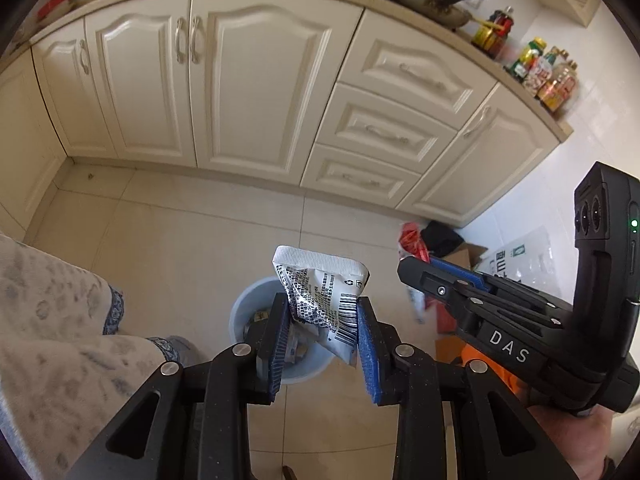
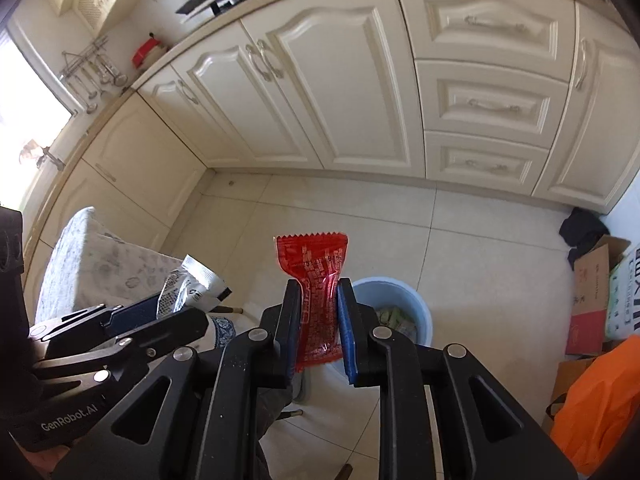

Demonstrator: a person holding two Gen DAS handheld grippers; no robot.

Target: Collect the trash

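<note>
While both grippers hang over the round pale-blue plastic waste bin [image 2: 394, 304] on the tiled floor, you have one piece of trash in each, so the step in hand looks like the drop. Your left gripper [image 1: 323, 334] is clamped narrow on a crumpled white foil wrapper with black print and a barcode [image 1: 320, 288], pinched low down so most of it stands up above the blue pads; from this camera it sits right over the bin's mouth. Your right gripper [image 2: 319, 330] is pinched nearly shut on a flat red plastic sachet [image 2: 318, 280], and from its own camera the bin lies just beyond and to the right of the tips, not squarely beneath. Bring that hand over the opening before you let go. Light wrappers drift, so lower both tips close to the rim, point them down into the bin, then open wide and let each piece fall clear of the pads. Keep the two grippers apart so they do not knock. Trash already lies inside the bin, and there is room left.
</note>
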